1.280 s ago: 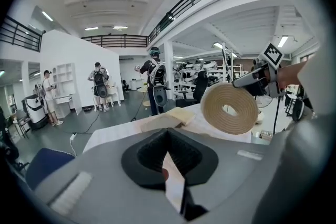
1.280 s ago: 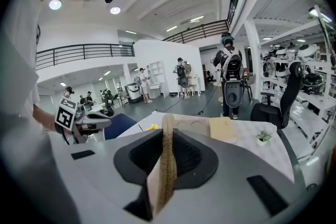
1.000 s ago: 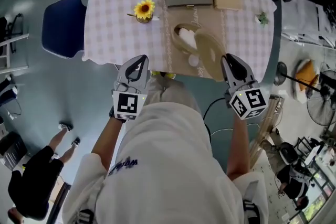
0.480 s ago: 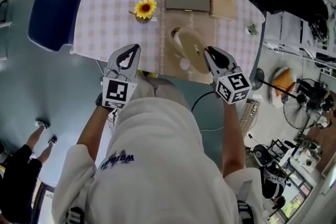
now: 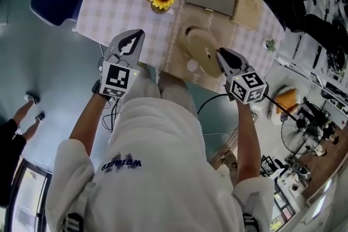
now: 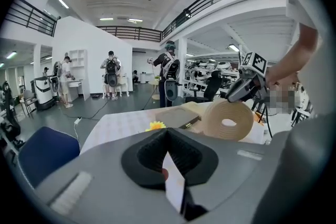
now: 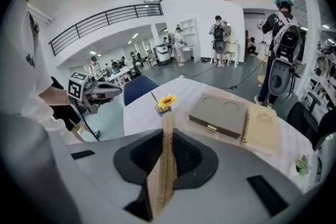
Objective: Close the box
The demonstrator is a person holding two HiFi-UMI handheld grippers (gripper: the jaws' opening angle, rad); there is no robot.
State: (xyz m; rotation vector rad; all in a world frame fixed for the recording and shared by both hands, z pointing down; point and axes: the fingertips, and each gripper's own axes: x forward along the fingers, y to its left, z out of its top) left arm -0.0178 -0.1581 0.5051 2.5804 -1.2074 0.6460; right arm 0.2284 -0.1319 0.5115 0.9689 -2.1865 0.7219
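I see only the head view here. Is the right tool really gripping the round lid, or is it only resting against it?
Observer: Gripping. In the right gripper view, the right tool has its jaws shut on the edge of the lid.
Operator: Does the lid lie flat now?
Observer: No. The left gripper view shows it standing up steeply, with its ringed face toward that camera.
Operator: And the left tool, is it empty?
Observer: No. In its own view, the left tool has its jaws together on a thin white slip.

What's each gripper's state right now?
Left gripper: closed on a thin white card.
Right gripper: closed on the round lid, gripped at its edge.
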